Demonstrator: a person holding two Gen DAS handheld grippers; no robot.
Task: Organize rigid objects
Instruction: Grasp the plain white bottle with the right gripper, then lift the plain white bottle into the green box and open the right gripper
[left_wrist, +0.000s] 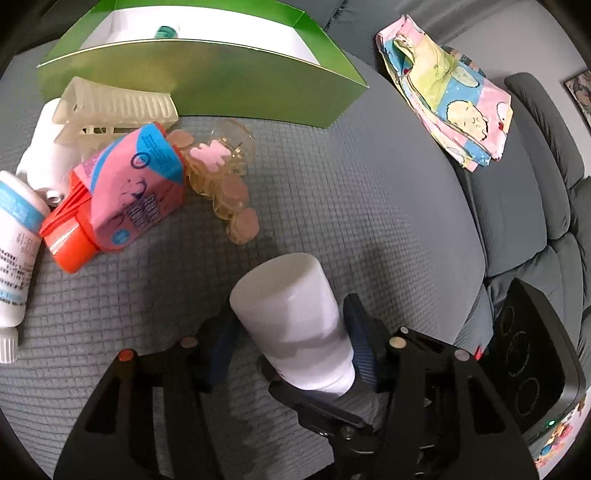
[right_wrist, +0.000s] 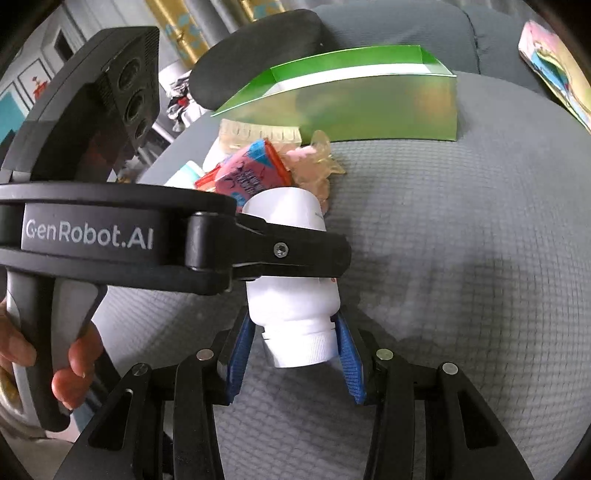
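Holding the white bottle (left_wrist: 291, 328) low centre of frame, the left tool (left_wrist: 288, 343) clamps its body while the right tool (right_wrist: 295, 354), jaws spread, brackets its cap without closing, likely a handover; the green box (left_wrist: 207, 77), upper left, presumably awaits it

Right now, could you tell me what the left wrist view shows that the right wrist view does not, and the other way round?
Only the left wrist view shows the white tube at the left edge and the whole folded patterned cloth. Only the right wrist view shows the bottle's ribbed cap between the right gripper fingers, and the hand on the left gripper's handle. Both show the white bottle held by the left gripper, the green box and the pink carton.
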